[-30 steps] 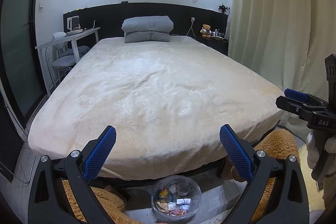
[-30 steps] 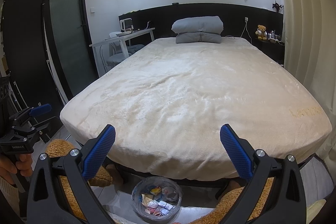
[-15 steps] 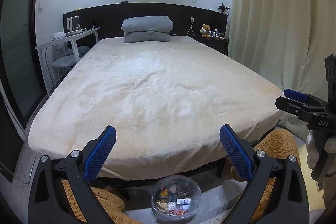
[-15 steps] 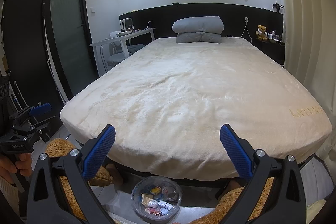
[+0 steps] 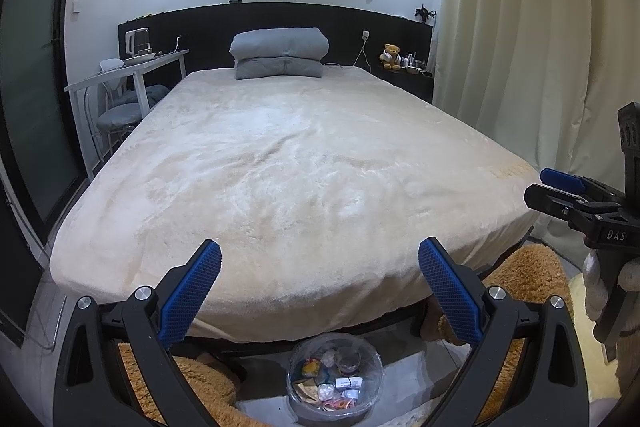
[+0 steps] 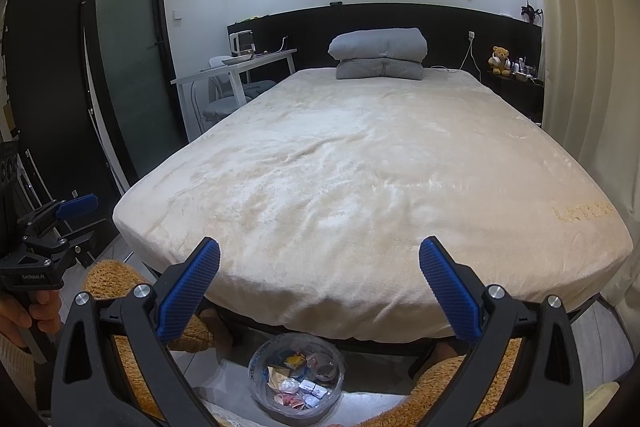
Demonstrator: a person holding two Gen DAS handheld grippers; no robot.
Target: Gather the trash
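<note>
**Both grippers wide open, trash bin on floor at bed foot**

While both grippers hang above the floor at the foot of the bed, neither holds anything: left gripper [image 5: 320, 291] w/ blue pads spread wide, right gripper [image 6: 320, 291] same, jaws fully apart. Just below and between the fingers sits the bin [image 5: 335, 379] [image 6: 296, 379], lined w/ a clear bag, on the floor right at the bed's foot edge; inside are crumpled wrappers [image 5: 320, 385] [image 6: 298, 381], several colours. Brown fuzzy rug [image 5: 524, 267] [image 6: 108, 275] lies either side of the bin. Beyond: cream blanket on the bed [image 5: 304, 163] [image 6: 380, 163], nothing lying on it. Far end: folded grey duvet [image 5: 279, 53] [image 6: 378, 53] against the black headboard, small teddy bear [image 5: 391, 56] [image 6: 500, 59] on the shelf at right, white desk [image 5: 128, 71] [image 6: 236, 67] at left.
</note>
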